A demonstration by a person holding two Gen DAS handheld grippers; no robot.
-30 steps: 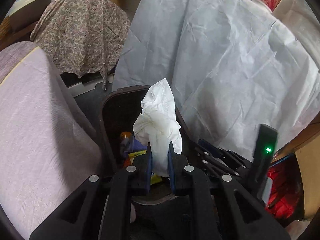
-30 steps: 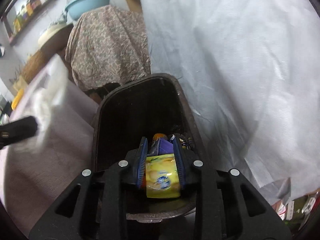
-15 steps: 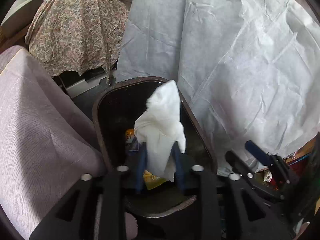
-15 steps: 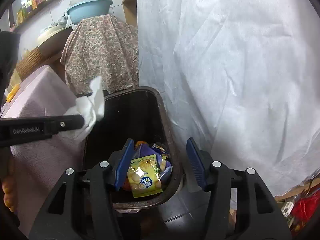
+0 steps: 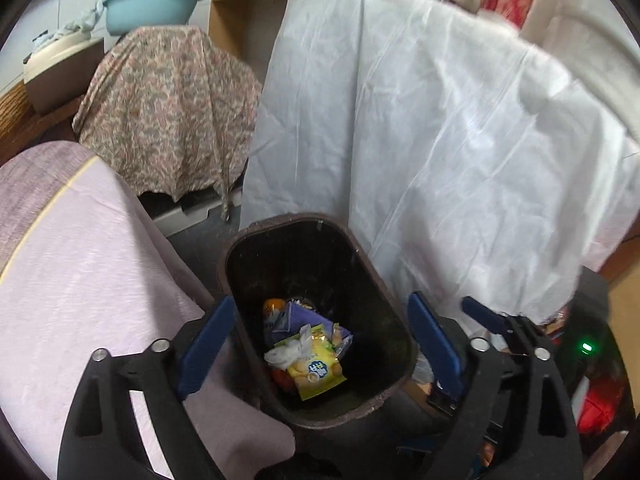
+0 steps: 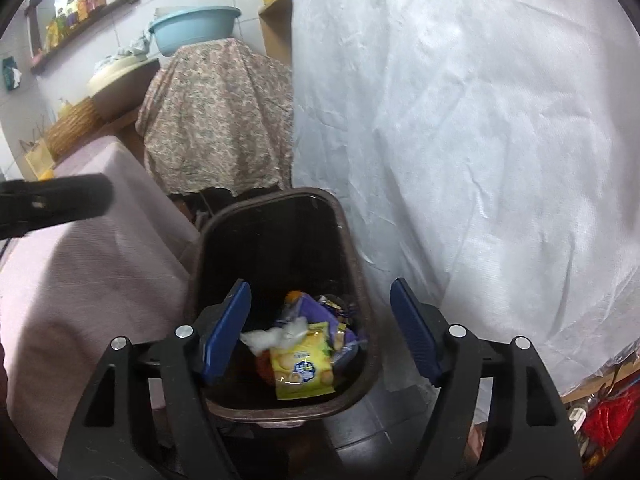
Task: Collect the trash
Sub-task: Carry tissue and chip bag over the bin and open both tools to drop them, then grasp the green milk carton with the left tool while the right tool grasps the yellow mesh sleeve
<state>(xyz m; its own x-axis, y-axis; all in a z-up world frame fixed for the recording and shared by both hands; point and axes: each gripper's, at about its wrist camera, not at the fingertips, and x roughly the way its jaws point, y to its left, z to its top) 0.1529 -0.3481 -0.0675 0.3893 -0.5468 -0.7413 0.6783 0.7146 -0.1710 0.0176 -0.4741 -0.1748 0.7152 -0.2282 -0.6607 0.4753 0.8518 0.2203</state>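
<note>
Hovering over the dark bin, both claws are empty: the left claw has its jaws opening wide with nothing between the blue pads, and the right claw is likewise opening and holds nothing. Below and just ahead of each claw, the crumpled white tissue and the yellow snack packet lie inside the bin on top of other wrappers, so this pair of drops looks done. Whether more trash waits elsewhere cannot be told; the mauve-covered tabletop to the left of the claws shows none in these views. Fetching any remaining pieces would be what is left.
</note>
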